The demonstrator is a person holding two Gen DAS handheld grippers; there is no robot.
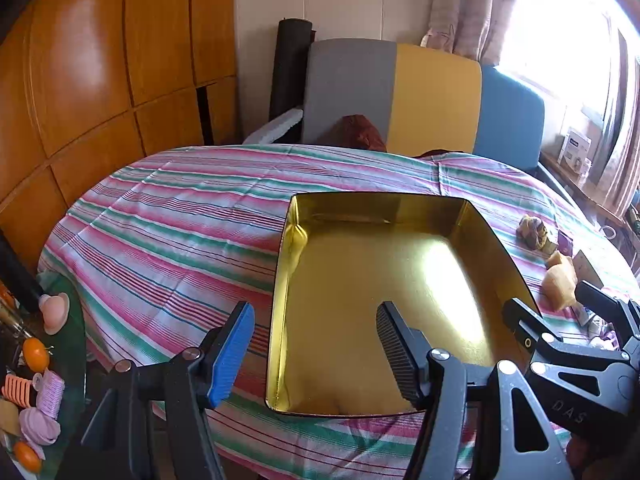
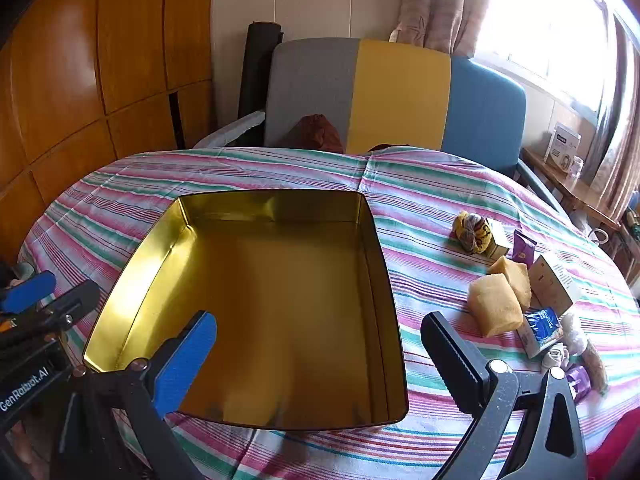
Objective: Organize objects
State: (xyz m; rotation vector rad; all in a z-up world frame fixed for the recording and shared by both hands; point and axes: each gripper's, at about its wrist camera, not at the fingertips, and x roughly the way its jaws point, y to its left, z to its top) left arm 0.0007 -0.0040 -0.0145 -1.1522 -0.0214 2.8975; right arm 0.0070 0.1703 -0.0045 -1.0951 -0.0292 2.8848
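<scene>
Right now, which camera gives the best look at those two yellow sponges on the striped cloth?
The right wrist view: both yellow sponges sit whole and unobstructed beside the gold tin. In the left wrist view the yellow sponges are squeezed at the frame's right edge, partly hidden behind the right hand-held gripper.

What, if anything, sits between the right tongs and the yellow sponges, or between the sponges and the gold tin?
Nothing visible. The right tongs hang open above the tin's near right corner, and only bare striped tablecloth lies between them and the sponges. The same bare strip separates the sponges from the tin, which is empty inside.
</scene>
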